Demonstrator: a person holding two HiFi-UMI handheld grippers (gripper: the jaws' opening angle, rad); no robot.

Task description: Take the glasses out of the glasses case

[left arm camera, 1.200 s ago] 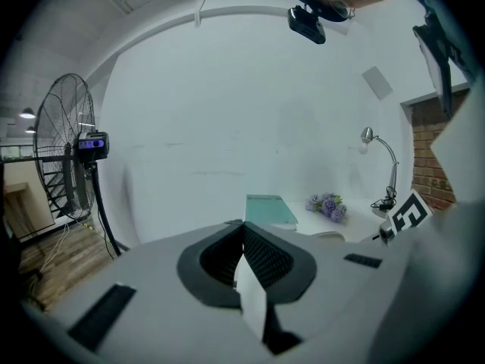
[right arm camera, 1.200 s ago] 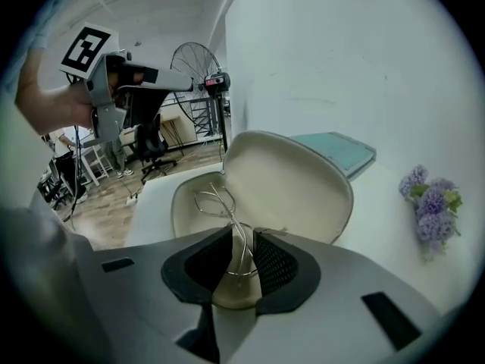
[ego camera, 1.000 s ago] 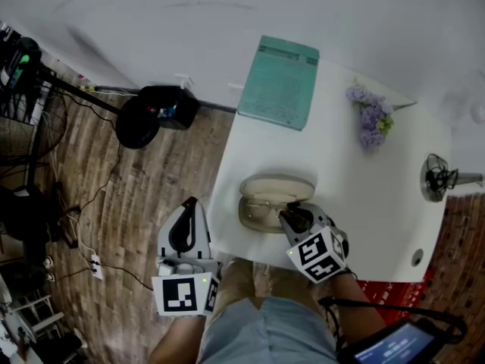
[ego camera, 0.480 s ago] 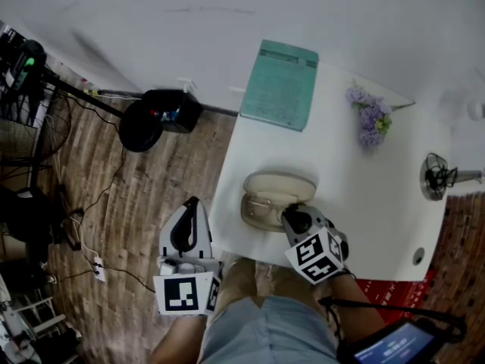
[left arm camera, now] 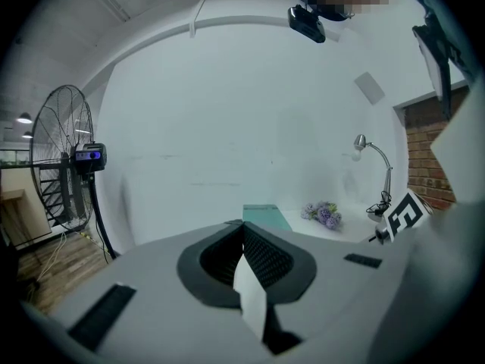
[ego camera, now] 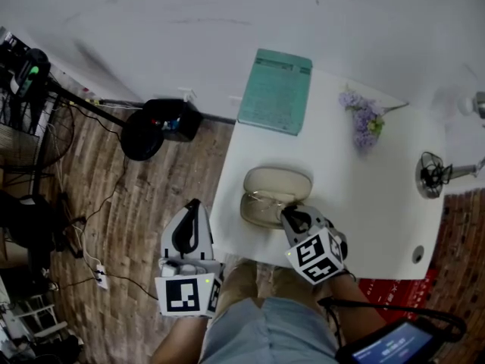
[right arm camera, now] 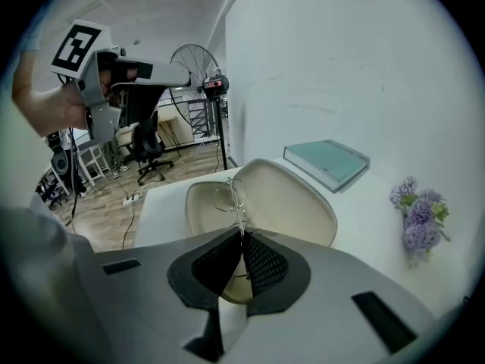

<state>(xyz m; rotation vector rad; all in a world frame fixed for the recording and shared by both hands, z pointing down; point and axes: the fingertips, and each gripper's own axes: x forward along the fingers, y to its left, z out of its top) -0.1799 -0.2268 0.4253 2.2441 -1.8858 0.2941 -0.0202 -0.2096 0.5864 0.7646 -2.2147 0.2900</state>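
Observation:
A beige glasses case (ego camera: 276, 192) lies open on the white table (ego camera: 379, 218) near its front edge, lid folded back. Thin wire-framed glasses (right arm camera: 231, 196) sit in its lower half (right arm camera: 204, 207). My right gripper (ego camera: 292, 217) reaches down into the case from the near side. Its jaws are closing, and in the right gripper view (right arm camera: 242, 237) the pads pinch the glasses' thin frame between them. My left gripper (ego camera: 188, 222) hangs off the table's left side above the wooden floor, shut with nothing in it (left arm camera: 244, 230).
A teal book (ego camera: 275, 91) lies at the table's far edge and purple flowers (ego camera: 362, 116) to its right. A small desk fan (ego camera: 430, 177) stands at the right edge. A black fan base (ego camera: 155, 120) and cables lie on the floor to the left.
The right gripper's jaws have closed in on the glasses inside the case. The left gripper stays much where it was beside the table.

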